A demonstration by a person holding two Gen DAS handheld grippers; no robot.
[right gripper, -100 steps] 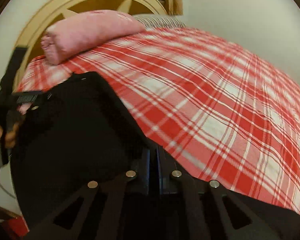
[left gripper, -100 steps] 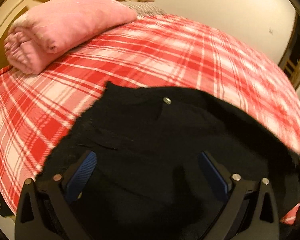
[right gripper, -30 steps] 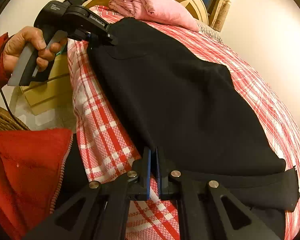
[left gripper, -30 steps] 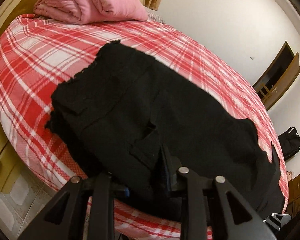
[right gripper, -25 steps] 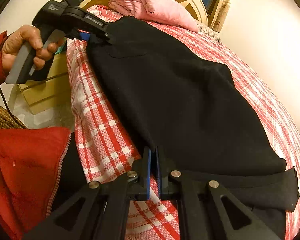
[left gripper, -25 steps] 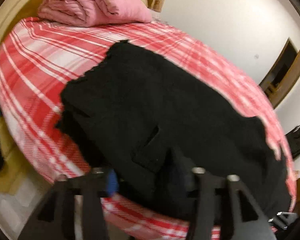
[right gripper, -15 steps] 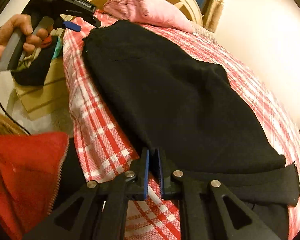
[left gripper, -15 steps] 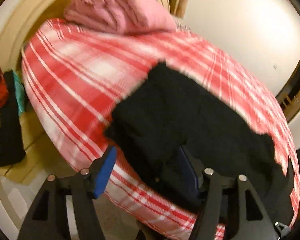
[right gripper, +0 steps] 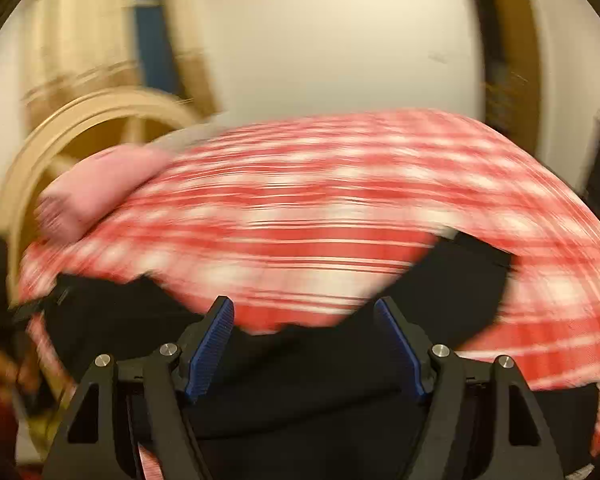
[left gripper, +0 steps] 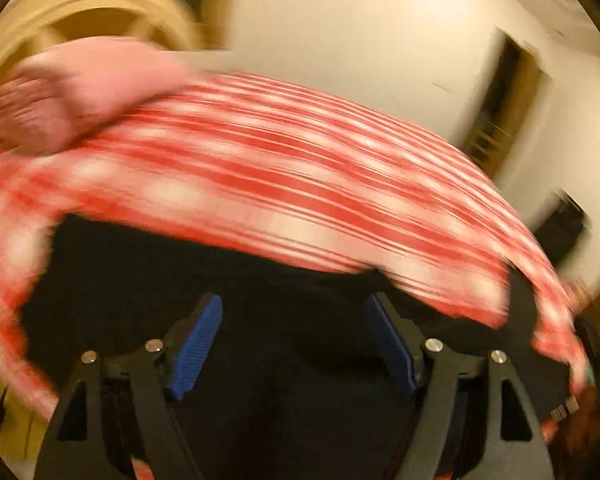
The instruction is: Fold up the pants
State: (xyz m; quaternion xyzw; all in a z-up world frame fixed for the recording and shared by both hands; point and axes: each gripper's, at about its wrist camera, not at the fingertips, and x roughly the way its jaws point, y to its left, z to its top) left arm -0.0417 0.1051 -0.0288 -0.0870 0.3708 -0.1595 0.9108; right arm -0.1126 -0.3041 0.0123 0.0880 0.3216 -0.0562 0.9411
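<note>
Both views badly smeared by motion blur; fine detail lost.

Left wrist view, from nine o'clock across to three: curved cream headboard [left gripper: 80,4] at ten o'clock, folded pink blanket [left gripper: 76,88] just below it, resting on the head end of the bed. Red-and-white plaid bedspread [left gripper: 284,184] arching from nine o'clock over the centre down to four o'clock. Black pants [left gripper: 292,320] spread on the bedspread, filling the lower middle from eight o'clock to four o'clock. Left gripper [left gripper: 296,344] at six o'clock above the dark cloth, jaws opening, blue pads [left gripper: 196,344] well apart, nothing pinched between them; contact with the fabric beneath not discernible. Pale wall [left gripper: 340,32] at twelve, dark doorway [left gripper: 500,100] at two o'clock.

Right wrist view, same sweep: a dark blurred shape [right gripper: 4,304] at nine o'clock, too smeared to identify. Headboard [right gripper: 100,120] at ten o'clock, pink blanket [right gripper: 100,188] tucked against it. Bedspread [right gripper: 320,208] across the centre. Pants [right gripper: 300,360] lying in an irregular dark band from eight o'clock through six to three o'clock, one end [right gripper: 472,280] reaching up towards three. Right gripper [right gripper: 306,344] at six o'clock, jaws opening, pads [right gripper: 212,344] spread wide, no cloth clamped. Doorway [right gripper: 508,60] at one o'clock.
</note>
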